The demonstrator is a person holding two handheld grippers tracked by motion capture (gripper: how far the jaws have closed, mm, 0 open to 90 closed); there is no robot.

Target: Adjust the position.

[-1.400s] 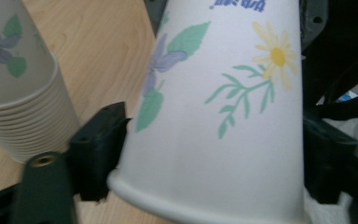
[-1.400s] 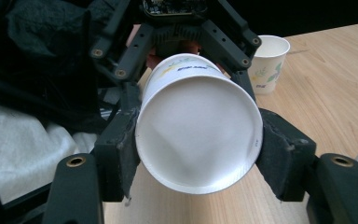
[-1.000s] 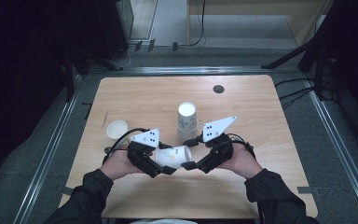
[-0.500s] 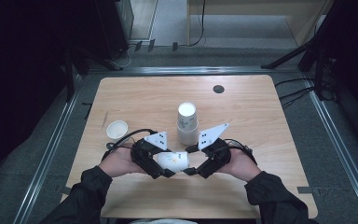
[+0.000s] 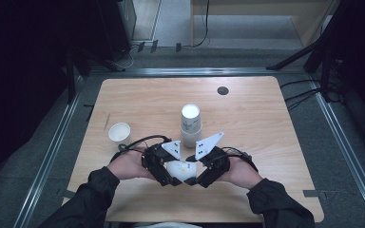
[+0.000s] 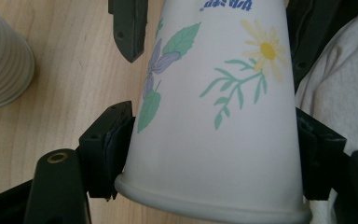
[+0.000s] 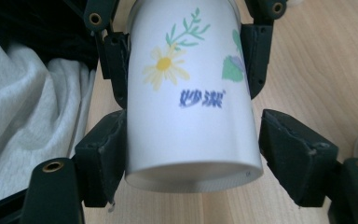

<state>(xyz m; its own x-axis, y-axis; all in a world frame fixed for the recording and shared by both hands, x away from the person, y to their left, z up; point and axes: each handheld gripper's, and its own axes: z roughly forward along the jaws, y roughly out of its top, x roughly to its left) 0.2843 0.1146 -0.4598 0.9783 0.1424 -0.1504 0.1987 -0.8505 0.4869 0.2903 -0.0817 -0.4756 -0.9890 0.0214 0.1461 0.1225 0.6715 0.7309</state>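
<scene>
Clamped on the rim end of the flowered paper cup (image 6: 214, 116), my left gripper (image 5: 164, 166) has both pads pressed against its wall; my right gripper (image 5: 205, 167) straddles the cup's base end, where the near pad touches and the far pad stands just off the wall, its jaws having just been closing around the cup; I read it as not yet gripping; the cup lies on its side between the two claws, low over the near edge of the wooden table (image 5: 266, 123); beyond them stands an upturned stack of cups (image 5: 190, 124); a small white cup (image 5: 119, 132) sits well off to the left.
</scene>
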